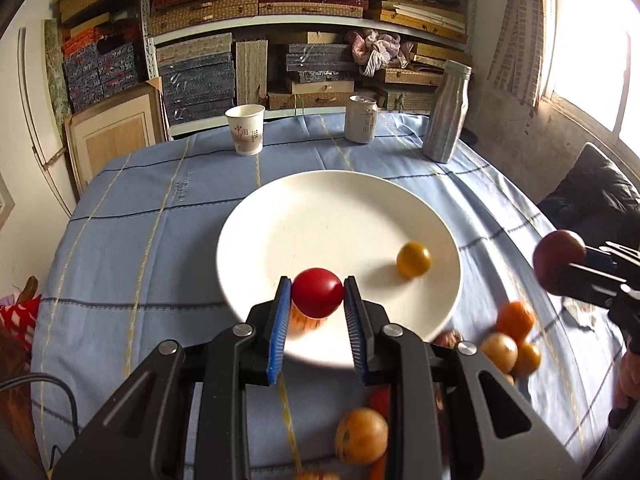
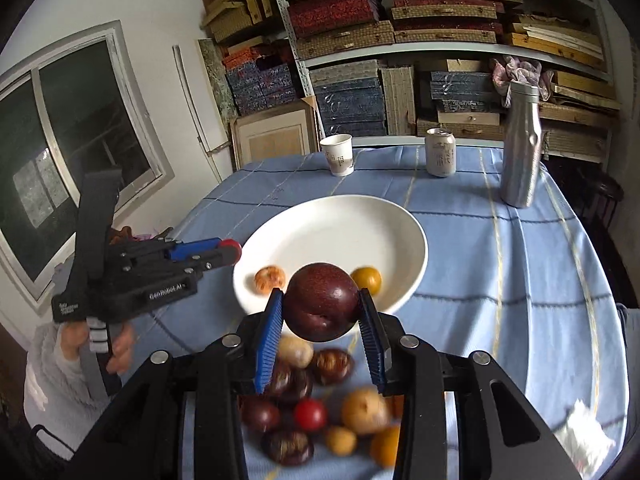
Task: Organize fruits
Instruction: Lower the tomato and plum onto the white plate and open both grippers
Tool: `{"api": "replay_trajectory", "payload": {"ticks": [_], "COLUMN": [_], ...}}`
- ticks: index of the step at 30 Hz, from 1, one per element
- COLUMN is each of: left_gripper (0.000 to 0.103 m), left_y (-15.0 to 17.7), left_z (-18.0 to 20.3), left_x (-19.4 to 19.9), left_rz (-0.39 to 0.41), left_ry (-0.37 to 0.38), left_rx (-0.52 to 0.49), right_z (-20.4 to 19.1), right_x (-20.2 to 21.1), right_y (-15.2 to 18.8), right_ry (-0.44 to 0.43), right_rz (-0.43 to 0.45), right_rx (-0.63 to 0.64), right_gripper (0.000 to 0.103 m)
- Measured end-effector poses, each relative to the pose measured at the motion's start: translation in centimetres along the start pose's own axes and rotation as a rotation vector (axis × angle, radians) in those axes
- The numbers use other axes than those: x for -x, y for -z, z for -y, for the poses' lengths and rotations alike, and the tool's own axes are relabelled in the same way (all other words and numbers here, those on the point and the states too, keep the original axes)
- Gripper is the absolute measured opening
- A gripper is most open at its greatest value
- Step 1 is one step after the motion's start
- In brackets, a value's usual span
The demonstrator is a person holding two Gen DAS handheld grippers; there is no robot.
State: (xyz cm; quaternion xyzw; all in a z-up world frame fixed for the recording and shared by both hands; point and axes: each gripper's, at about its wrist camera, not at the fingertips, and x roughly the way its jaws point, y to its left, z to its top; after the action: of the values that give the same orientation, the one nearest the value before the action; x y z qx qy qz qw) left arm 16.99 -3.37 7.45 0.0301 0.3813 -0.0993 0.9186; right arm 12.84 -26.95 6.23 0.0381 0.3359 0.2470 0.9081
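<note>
My left gripper (image 1: pixel 317 285) is shut on a small red tomato (image 1: pixel 317 294), held above the near rim of the white plate (image 1: pixel 280 216). On the plate lie a yellow fruit (image 1: pixel 413 259) and a pale orange fruit (image 2: pixel 270 279). My right gripper (image 2: pixel 320 298) is shut on a dark purple plum (image 2: pixel 322 308), which hangs over the plate's (image 2: pixel 332 216) near edge. Under it, a blurred pile of loose fruits (image 2: pixel 320 412) lies on the blue cloth. Each view shows the other gripper from the side: the right gripper (image 1: pixel 572 263) holds the plum (image 1: pixel 556 256) and the left gripper (image 2: pixel 234 253) holds the tomato (image 2: pixel 231 245).
A paper cup (image 1: pixel 245 130), a drink can (image 1: pixel 361 119) and a tall metal bottle (image 1: pixel 446 112) stand along the table's far edge. Behind them are shelves of boxes. A crumpled tissue (image 2: pixel 584 438) lies at the near right. A person's hand (image 2: pixel 120 346) grips the left tool's handle.
</note>
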Motion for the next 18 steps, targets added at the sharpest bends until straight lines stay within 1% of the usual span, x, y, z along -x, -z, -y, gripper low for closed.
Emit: {"api": "replay_trajectory", "payload": {"ticks": [4,6,10,12,18], "left_gripper": [0.026,0.026,0.026,0.026,0.028], "left_y": [-1.8,-2.4,-2.7,-2.8,-2.3], "left_z": [-1.1,-1.8,-3.0,-3.3,-3.7], "left_x": [-3.6,-5.7,-9.1,-10.5,-12.5], "left_rz": [-0.036,-0.063,-0.113,-0.13,-0.16], "left_ry": [0.003,0.004,0.005,0.012,0.024], "left_rx": [0.043,0.064,0.089,0.092,0.101], "right_z": [-0.1,-0.3,-0.9,-1.0,-0.8], "right_x": [-5.0,-7.7,-11.1,-12.0,-13.4], "right_y": [-1.3,-1.2,-0.6,-0.4,0.1], "right_ry": [-0.006,-0.001,-0.007,0.0,0.029], "right_rz": [-0.075,-0.122,-0.181,-0.197,-0.242], "right_rx": [-0.004,0.004,0.019,0.028,0.038], "right_gripper": [0.038,0.038,0.038,0.038,0.04]}}
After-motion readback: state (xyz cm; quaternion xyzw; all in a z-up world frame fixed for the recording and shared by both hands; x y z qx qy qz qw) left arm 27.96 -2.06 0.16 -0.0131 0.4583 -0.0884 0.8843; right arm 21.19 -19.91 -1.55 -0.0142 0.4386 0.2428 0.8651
